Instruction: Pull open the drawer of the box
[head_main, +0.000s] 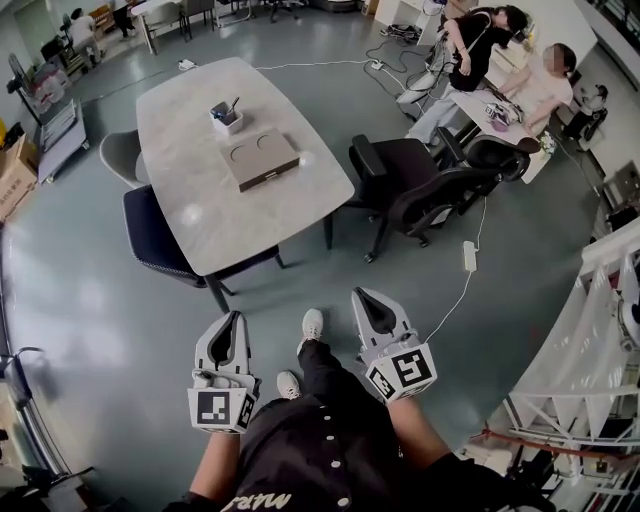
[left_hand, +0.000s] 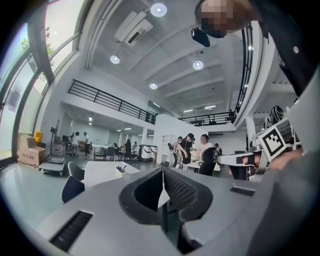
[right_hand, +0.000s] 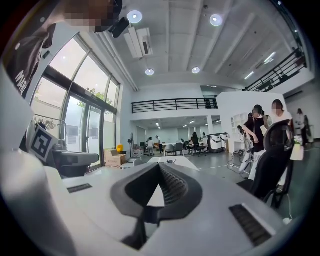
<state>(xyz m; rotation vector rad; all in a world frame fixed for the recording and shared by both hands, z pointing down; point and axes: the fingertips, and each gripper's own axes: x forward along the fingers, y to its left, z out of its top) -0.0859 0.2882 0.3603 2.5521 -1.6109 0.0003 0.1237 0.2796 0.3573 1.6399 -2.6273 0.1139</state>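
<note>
left gripper (head_main: 237, 320): jaws fully together, nothing between them. right gripper (head_main: 360, 296): jaws likewise pressed together, empty. both are held level and side by side in front of the person, pointing toward the table (head_main: 180, 200). the box (head_main: 258, 155) lies flat on that table, well ahead of both grippers, neither touching it. its drawer (head_main: 271, 180) front faces the grippers and appears flush, closed. a small holder with pens (head_main: 226, 117) stands just beyond the box.
</note>
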